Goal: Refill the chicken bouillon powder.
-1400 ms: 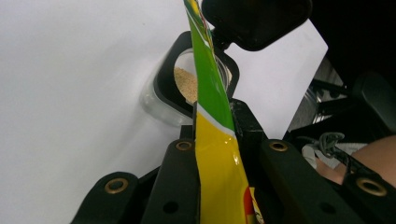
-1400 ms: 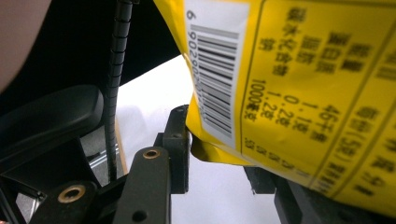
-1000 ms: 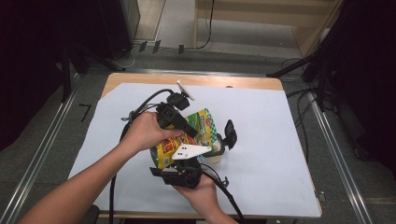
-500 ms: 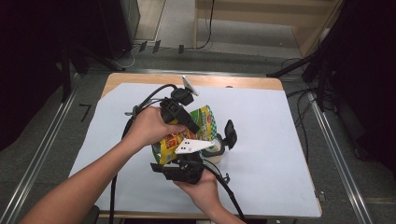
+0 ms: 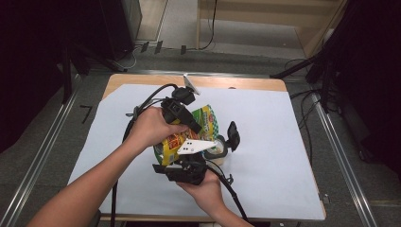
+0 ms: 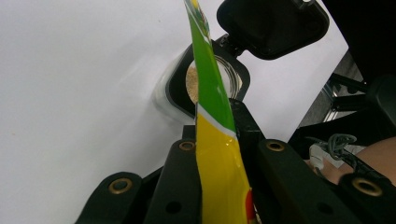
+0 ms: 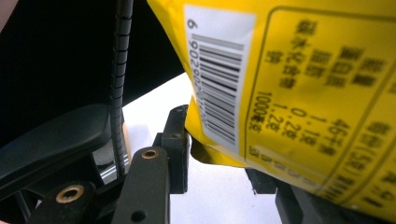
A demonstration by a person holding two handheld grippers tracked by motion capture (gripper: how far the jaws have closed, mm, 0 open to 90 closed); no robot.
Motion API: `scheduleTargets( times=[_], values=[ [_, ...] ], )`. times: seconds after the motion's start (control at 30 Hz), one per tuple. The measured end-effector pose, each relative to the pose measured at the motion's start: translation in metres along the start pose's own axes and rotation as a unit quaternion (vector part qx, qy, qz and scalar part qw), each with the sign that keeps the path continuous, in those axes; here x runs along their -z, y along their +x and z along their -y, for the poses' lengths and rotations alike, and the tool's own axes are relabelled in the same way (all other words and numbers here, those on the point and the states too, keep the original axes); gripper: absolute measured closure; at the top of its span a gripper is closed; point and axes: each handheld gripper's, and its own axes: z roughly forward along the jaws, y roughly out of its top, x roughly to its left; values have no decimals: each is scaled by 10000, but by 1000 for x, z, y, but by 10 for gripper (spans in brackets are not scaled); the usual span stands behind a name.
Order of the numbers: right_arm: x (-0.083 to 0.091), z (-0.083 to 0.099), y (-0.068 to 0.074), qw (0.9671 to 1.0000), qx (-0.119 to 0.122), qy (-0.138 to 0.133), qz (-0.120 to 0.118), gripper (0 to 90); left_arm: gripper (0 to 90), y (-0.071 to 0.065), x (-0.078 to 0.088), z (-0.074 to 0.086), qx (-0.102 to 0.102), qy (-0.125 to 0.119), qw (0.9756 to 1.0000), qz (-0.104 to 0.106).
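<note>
Now my left gripper pinches the yellow-green packet, right gripper clamps its lower part; next, I tip toward the jar at three o'clock.

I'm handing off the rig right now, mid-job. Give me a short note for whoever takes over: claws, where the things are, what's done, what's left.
Left claw: shut on the flat edge of the yellow-and-green foil snack bag, held above the container.
Right claw: jaws on either side of the bag's lower end, by the barcode; whether the pads press, I cannot tell.
Clear plastic container with a black flip lid: on the white table cover, lid open, pale grainy contents already inside.
Done: bag lifted and held over the open container.
Left, probably: finish emptying the bag into it, set the bag aside, close the lid.
</note>
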Motion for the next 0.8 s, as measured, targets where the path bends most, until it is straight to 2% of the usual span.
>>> scheduleTargets(
  times=[0.17, 0.33, 0.43, 0.8],
  values=[
    [0, -1, 0, 10000, -28, 19, -14, 664, 851, 1, 0, 0, 29, -7, 10000, 10],
    [-2, -1, 1, 10000, 71, 60, 17, 625, 851, 2, -1, -1, 37, 8, 10000, -8],
    [-1, -1, 0, 9999, 89, 71, 62, 668, 851, 1, -2, -2, 44, 24, 10000, -7],
    [-1, -1, 0, 9999, 130, 45, 92, 672, 849, 1, 0, -1, 31, -14, 10000, -16]
  ],
)
